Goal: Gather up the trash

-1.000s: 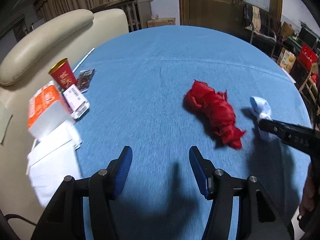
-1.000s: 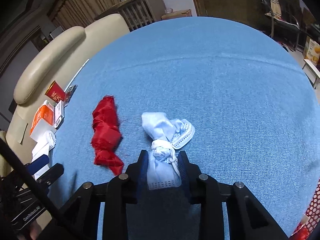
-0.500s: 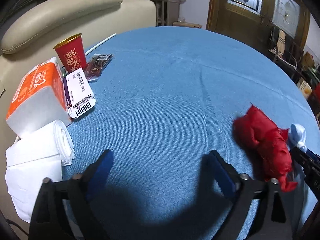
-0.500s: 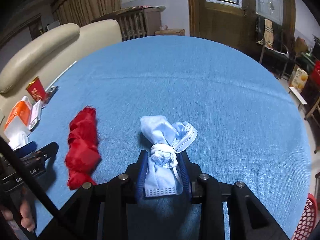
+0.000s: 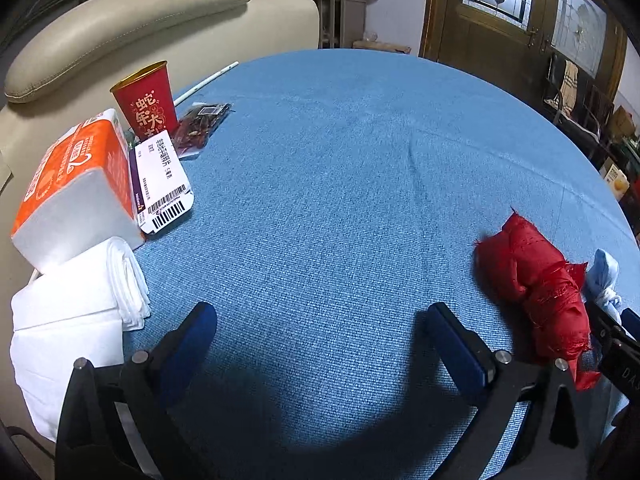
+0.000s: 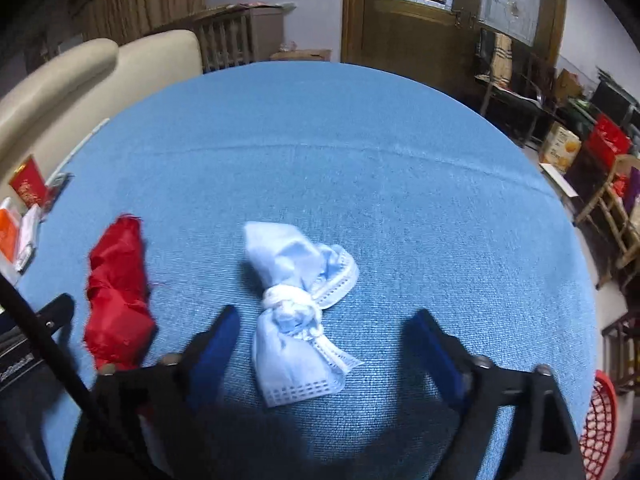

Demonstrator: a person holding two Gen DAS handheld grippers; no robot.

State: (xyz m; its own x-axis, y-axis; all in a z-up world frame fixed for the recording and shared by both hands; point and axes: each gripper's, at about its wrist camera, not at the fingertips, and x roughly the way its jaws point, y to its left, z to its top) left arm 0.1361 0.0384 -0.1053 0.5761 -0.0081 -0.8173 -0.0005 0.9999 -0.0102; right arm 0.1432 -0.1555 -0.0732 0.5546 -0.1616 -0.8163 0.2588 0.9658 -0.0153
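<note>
While the right gripper [image 6: 320, 330] was opening, the knotted blue mask [image 6: 298, 308] lay loose between its jaws on the blue tablecloth [image 6: 400, 184]; left gripper [image 5: 320, 328] stood wide, empty. Red wad [image 6: 118, 294] beside. Release step; next likely needs a regrasp

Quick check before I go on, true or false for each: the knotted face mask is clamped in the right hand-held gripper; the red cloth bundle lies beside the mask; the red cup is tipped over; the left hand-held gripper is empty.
1. Mask clamped in the right hand-held gripper: false. Its jaws are opening; the knotted face mask lies on the blue tablecloth between them, untouched.
2. Red cloth bundle beside the mask: true.
3. Red cup tipped over: false. It stands upright.
4. Left hand-held gripper empty: true.
</note>
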